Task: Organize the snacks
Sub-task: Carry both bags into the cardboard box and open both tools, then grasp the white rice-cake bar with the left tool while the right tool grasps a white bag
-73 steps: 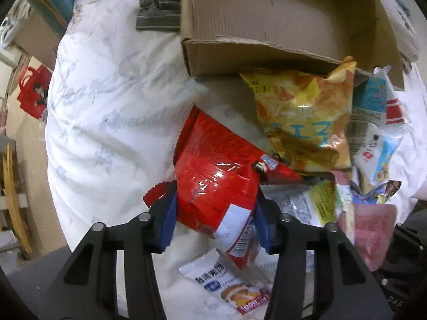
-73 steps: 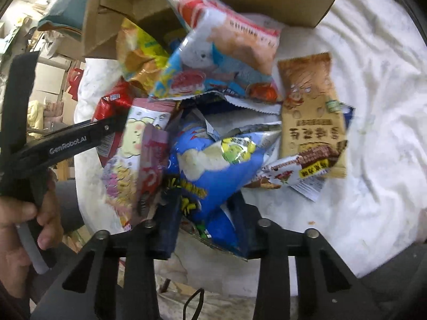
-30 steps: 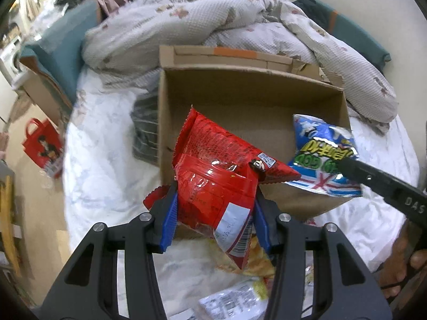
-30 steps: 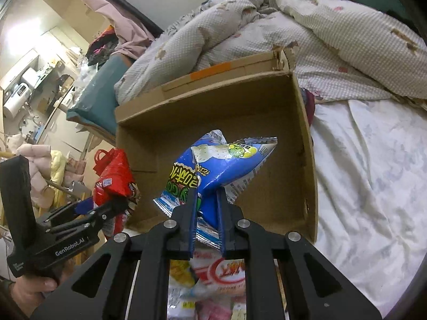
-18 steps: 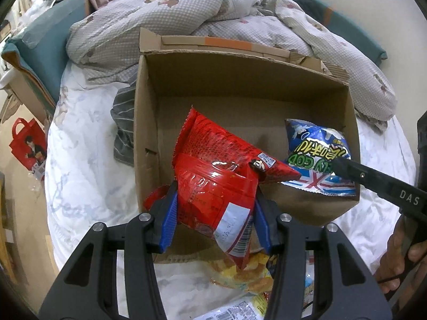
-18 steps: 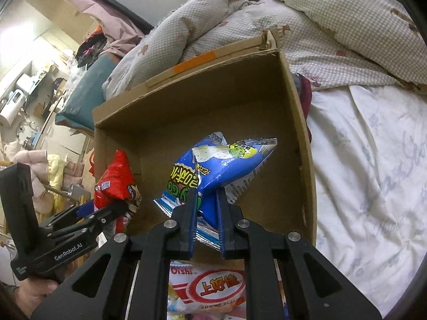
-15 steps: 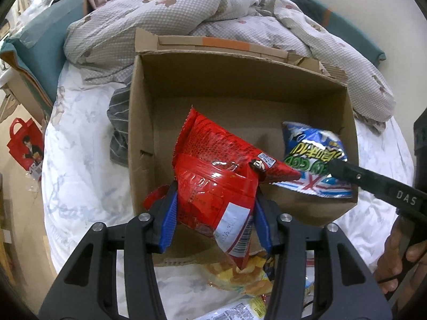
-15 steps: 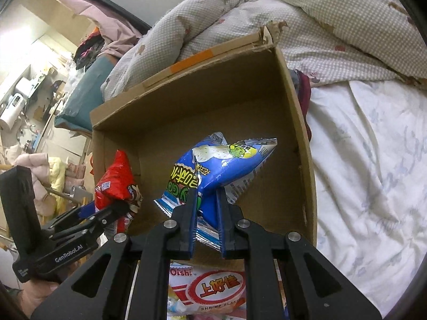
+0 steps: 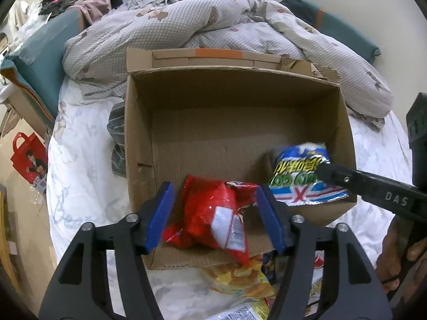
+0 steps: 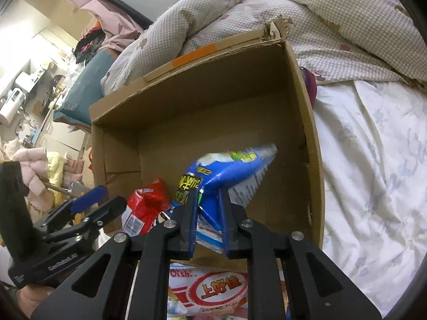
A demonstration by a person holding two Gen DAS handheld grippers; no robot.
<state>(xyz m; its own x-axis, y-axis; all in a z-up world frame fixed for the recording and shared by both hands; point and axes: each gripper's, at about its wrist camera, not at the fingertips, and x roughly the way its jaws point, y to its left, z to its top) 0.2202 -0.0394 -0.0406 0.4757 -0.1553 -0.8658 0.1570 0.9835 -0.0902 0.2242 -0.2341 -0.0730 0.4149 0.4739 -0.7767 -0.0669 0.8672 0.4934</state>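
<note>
left fingers [image 9: 214, 213] spread, red bag [image 9: 213, 218] loose between, in box [image 9: 138, 144] | right fingers [image 10: 208, 221] pinch blue bag [image 10: 229, 170] | more snacks [image 9: 240, 280] outside below

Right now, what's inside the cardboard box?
The cardboard box holds a red snack bag, loose between the open left gripper fingers. The right gripper holds a blue bag over it. Floor beneath both is hidden.

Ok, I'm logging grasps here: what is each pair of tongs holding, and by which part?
Left tongs: open, nothing held; the red bag lies loose between them. Right tongs: around the lower edge of the blue bag; whether clamped cannot be told.
</note>
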